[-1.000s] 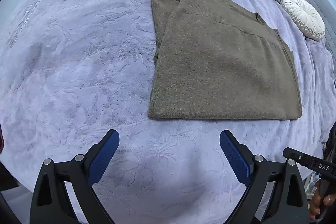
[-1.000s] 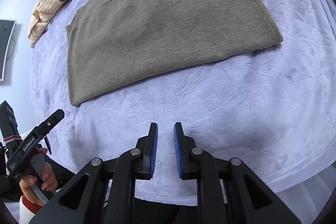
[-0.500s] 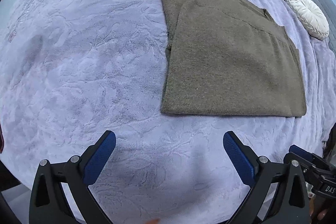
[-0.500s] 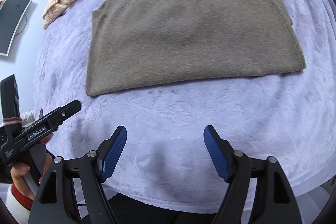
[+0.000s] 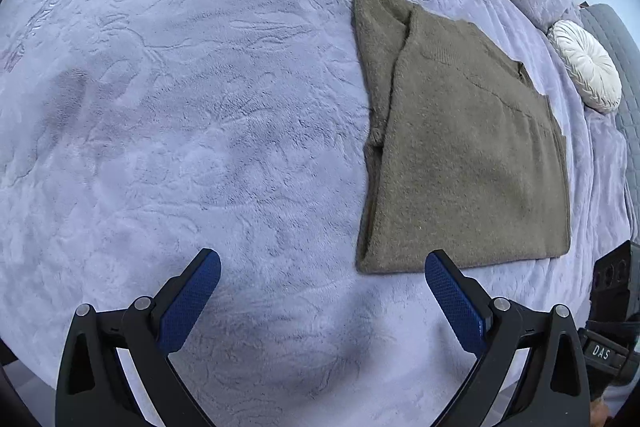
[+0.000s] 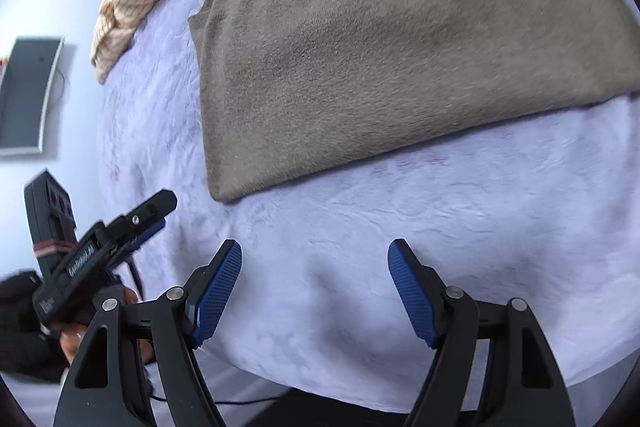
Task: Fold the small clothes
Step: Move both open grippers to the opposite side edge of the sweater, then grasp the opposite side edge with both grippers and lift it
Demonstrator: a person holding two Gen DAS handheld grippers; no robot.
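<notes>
Now both spread wide, left gripper (image 5: pixel 322 277) and right gripper (image 6: pixel 315 267), nothing pinched, near the flat brown sweater (image 5: pixel 472 155) edge to grab and fold

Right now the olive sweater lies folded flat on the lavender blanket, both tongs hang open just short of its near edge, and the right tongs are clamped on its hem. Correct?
Not quite. The right tongs hold nothing: the right wrist view shows their jaws spread wide over bare lavender blanket, short of the olive sweater. The sweater does lie folded flat, and the left tongs are open too.
</notes>
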